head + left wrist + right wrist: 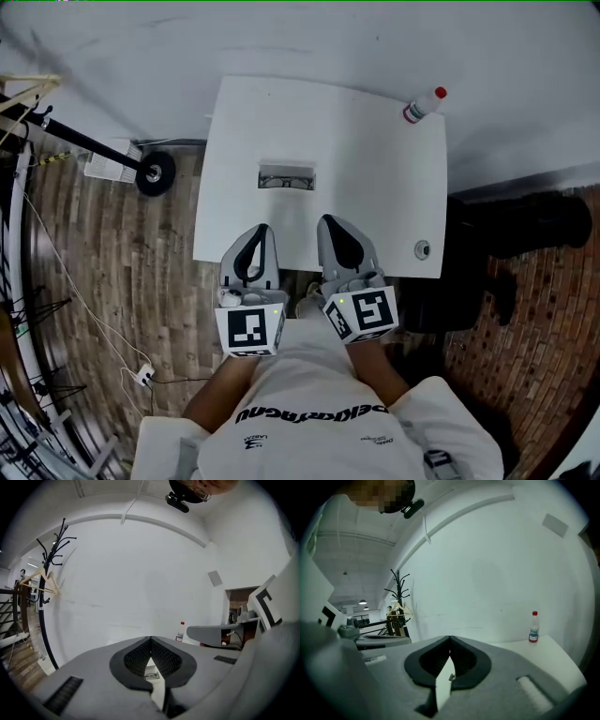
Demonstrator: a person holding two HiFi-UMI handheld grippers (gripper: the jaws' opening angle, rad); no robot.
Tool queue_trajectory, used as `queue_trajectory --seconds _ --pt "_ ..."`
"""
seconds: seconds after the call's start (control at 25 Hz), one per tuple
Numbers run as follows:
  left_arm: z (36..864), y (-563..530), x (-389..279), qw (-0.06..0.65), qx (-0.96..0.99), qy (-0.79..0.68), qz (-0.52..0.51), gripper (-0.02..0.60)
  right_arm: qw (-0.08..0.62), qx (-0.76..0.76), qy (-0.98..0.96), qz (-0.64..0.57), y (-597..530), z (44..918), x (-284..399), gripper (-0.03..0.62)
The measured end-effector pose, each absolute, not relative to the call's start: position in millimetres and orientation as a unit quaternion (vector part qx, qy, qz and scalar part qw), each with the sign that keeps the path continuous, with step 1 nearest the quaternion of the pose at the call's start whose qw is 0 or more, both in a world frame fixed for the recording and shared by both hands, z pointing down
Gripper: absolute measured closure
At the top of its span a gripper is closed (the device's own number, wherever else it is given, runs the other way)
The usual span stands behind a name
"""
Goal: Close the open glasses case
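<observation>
Grey left claw (259,230) and right claw (330,222) — both pinched together, empty — apart from the open glasses case (286,177).

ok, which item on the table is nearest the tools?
The open glasses case, lying just ahead of the left tool and right tool. The red-capped bottle stands off at the far right corner.

Head view steeply down over table (375,187); gripper views low, toward wall (140,583) (bottle (424,105) in all three)
</observation>
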State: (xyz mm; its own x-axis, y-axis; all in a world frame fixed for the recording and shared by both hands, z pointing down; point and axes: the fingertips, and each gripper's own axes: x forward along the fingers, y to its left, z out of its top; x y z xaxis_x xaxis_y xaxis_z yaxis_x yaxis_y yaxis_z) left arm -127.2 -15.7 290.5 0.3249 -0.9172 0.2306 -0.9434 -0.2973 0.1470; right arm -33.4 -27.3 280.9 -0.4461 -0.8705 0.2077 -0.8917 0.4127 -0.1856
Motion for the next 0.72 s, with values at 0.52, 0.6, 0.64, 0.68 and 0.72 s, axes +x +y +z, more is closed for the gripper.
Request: queue_trajectory --seconds 0.52,0.6,0.64,0.68,0.72 --pt "330.0 -68.8 -131.0 0.171 0.848 -0.498 0.059 0.584 0.062 0.582 -0.791 0.178 -68.6 326.2 -51.8 0.594" --pt "338.5 -75.5 -129.0 0.177 0.849 -0.493 0.067 0.584 0.066 0.584 -0.787 0.185 -75.0 334.8 -49.9 0.594" --pt "341.9 -79.4 -128.1 0.178 0.849 -0.493 0.070 0.584 0.068 0.585 -0.787 0.187 -78.6 338.4 -48.6 0.594" --pt "344.7 -83.1 -127.3 0.179 0.847 -0.494 0.073 0.584 0.071 0.584 -0.787 0.189 -81.9 341.5 -47.3 0.594" --pt "346.7 -86.4 -126.6 0.180 0.845 -0.497 0.076 0.584 0.073 0.582 -0.788 0.190 -84.7 344.2 -45.9 0.594"
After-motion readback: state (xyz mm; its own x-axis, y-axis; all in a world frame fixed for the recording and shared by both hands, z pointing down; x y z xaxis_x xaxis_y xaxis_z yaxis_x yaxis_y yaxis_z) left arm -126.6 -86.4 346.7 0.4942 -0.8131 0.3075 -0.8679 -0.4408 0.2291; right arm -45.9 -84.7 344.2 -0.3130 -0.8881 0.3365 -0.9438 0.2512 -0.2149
